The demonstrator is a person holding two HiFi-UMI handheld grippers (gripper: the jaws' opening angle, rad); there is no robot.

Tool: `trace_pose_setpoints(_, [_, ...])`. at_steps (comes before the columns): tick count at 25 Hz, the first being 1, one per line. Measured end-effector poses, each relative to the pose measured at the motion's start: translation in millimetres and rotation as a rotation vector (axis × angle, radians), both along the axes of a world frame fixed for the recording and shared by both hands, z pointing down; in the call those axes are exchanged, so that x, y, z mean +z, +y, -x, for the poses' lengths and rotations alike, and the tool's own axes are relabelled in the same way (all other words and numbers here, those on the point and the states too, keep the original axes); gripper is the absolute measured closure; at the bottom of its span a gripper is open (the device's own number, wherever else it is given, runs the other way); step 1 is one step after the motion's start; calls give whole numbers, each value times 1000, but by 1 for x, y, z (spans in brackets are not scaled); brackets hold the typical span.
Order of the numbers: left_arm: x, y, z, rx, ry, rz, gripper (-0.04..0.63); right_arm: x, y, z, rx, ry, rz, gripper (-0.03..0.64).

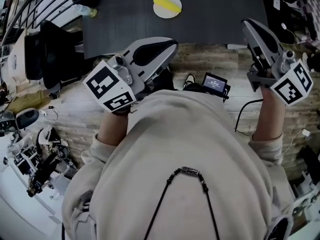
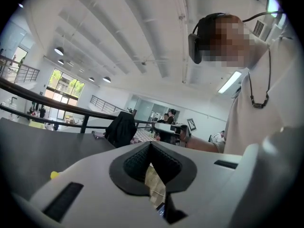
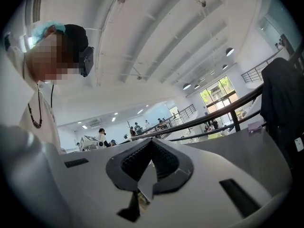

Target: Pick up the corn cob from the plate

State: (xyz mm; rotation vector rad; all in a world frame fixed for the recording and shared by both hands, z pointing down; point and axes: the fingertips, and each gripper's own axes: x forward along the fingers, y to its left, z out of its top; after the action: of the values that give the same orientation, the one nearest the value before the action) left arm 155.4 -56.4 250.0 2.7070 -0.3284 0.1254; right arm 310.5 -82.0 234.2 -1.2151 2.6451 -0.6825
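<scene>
A yellow corn cob [image 1: 167,4] lies on a small white plate [image 1: 160,11] at the far side of the dark table [image 1: 210,14]. Both grippers are held level in front of the table's near edge, well short of the plate. My left gripper [image 1: 169,44] points up and right towards the table, with its jaws closed together and nothing between them [image 2: 151,145]. My right gripper [image 1: 248,24] is at the table's right front corner, also shut and empty [image 3: 152,143]. A small yellow speck [image 2: 54,175] shows on the tabletop in the left gripper view.
A black chair with dark cloth over it [image 1: 52,54] stands left of the table, and a plastic bottle [image 1: 85,10] lies at the table's left edge. A small screen device [image 1: 215,83] and cables lie on the wooden floor below. Equipment clutters the lower left.
</scene>
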Motion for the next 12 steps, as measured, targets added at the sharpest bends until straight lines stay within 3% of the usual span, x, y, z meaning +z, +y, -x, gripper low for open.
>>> trace_pose_setpoints(12, [-23, -53, -9, 153, 100, -56, 591, -36, -7, -14, 171, 59, -71, 603])
